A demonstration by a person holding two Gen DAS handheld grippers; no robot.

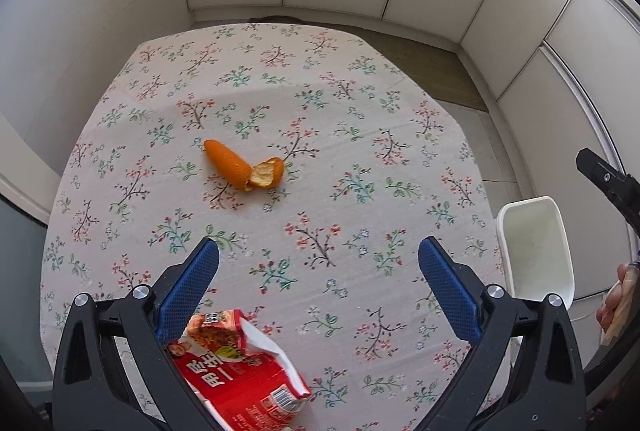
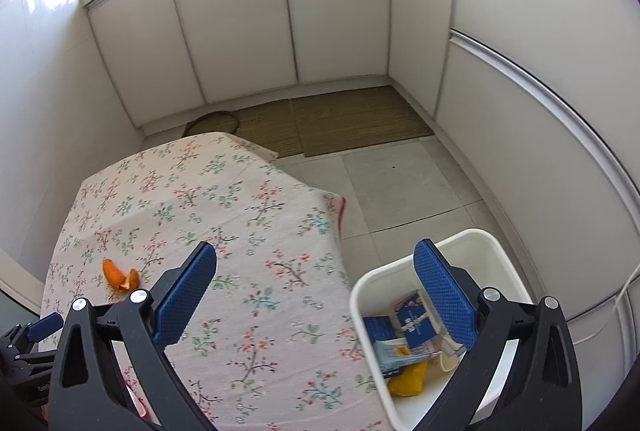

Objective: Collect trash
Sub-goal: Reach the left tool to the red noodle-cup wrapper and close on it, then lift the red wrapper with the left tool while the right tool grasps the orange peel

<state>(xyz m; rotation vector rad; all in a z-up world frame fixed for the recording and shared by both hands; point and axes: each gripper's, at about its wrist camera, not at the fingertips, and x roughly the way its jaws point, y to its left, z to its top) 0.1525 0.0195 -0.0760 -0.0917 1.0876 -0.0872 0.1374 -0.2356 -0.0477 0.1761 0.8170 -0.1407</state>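
Observation:
An orange peel [image 1: 245, 166] lies in the middle of the floral tablecloth [image 1: 340, 151]; it also shows in the right wrist view [image 2: 119, 277]. A red snack wrapper [image 1: 240, 371] lies on the cloth just below my open, empty left gripper [image 1: 318, 251], by its left finger. A white bin [image 2: 440, 263] stands on the floor right of the table and holds blue cartons [image 2: 404, 327] and a yellow wrapper [image 2: 408, 379]. My right gripper [image 2: 316, 255] is open and empty, hovering over the table's right edge and the bin. The bin also shows in the left wrist view [image 1: 536, 251].
White cabinet doors [image 2: 240, 23] surround the space. A woven mat [image 2: 340, 119] lies on the tiled floor [image 2: 400, 183] beyond the table. The right gripper's body [image 1: 608, 183] shows at the right edge of the left wrist view.

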